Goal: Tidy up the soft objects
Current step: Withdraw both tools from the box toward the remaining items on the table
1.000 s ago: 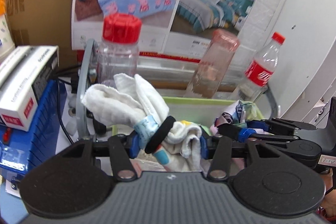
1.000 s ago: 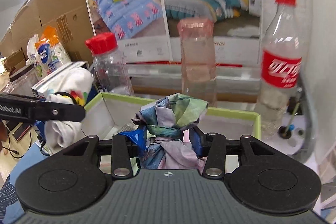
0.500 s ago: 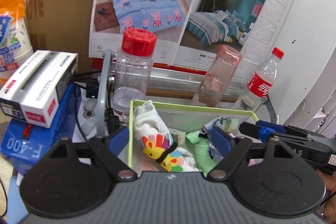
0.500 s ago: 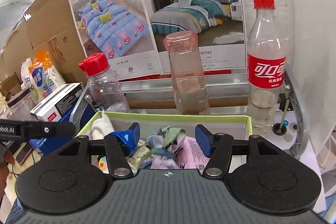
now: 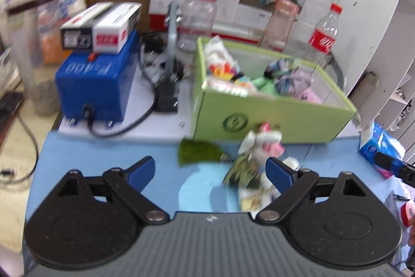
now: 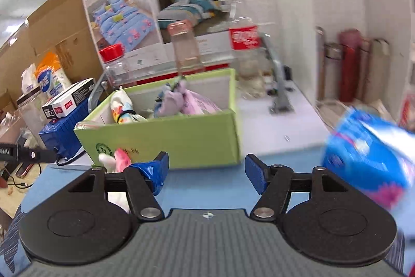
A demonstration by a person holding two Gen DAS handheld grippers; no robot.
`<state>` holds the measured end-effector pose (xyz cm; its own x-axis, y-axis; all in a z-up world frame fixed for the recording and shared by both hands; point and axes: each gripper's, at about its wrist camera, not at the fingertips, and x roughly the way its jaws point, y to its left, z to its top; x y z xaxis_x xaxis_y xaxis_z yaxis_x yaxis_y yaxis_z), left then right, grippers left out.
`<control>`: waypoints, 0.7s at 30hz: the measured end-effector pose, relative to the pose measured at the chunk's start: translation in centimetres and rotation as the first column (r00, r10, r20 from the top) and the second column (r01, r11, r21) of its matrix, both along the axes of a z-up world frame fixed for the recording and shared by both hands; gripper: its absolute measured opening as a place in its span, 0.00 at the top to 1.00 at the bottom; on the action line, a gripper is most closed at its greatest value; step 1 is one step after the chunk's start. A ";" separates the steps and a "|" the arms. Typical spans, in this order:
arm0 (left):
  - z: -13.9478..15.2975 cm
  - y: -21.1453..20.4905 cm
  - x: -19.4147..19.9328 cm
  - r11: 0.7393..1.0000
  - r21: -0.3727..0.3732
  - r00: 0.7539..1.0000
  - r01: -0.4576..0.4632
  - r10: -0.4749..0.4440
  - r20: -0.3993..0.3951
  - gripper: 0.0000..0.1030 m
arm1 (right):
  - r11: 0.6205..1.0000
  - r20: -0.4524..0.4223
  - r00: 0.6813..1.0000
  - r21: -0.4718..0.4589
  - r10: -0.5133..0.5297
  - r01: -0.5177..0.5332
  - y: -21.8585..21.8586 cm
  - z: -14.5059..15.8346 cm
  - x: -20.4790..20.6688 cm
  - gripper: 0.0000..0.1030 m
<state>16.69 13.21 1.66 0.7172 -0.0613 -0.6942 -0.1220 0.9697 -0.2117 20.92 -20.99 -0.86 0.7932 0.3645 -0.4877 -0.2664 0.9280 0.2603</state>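
Both grippers are spread wide and hold nothing. The left gripper (image 5: 210,169) hangs over the blue surface (image 5: 103,155), and between its fingers (image 5: 142,170), nearer the right one, lies a blurred soft bundle (image 5: 255,160) in white, pink and dark green, just in front of the green box (image 5: 272,118). A dark green cloth piece (image 5: 198,153) lies on the surface to the left of this bundle.

The left wrist view looks into the green box from the near side: a white sock roll with colored print (image 5: 220,64) stands at its far left corner, and a blue-grey knotted cloth (image 5: 288,74) with a pink piece beside it lies toward the right. This view also shows a blue machine (image 5: 96,85) to the left of the box, with a white carton (image 5: 103,25) on top.

The right gripper (image 6: 206,171) is seen only as a small dark tip at the right edge of the left view. Its own view shows the green box (image 6: 181,136) from the right corner, and the same bundle (image 6: 118,157) appears partly behind the left finger. Only the right view shows a blurred blue packet (image 6: 368,155) near on the right, and the grey clamp stand (image 6: 280,85) far behind the box.
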 end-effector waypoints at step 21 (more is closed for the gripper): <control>-1.5 0.5 -1.7 0.991 0.092 0.995 -0.096 0.099 -0.028 0.11 | 0.985 -0.059 0.991 0.117 -0.124 0.130 -2.7 -4.0 -4.0 0.46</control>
<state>14.97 13.74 0.17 0.6936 0.0724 -0.7167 -0.2226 0.9678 -0.1177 16.92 -23.67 -4.82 0.8117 0.3209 -0.4881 -0.1316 0.9146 0.3824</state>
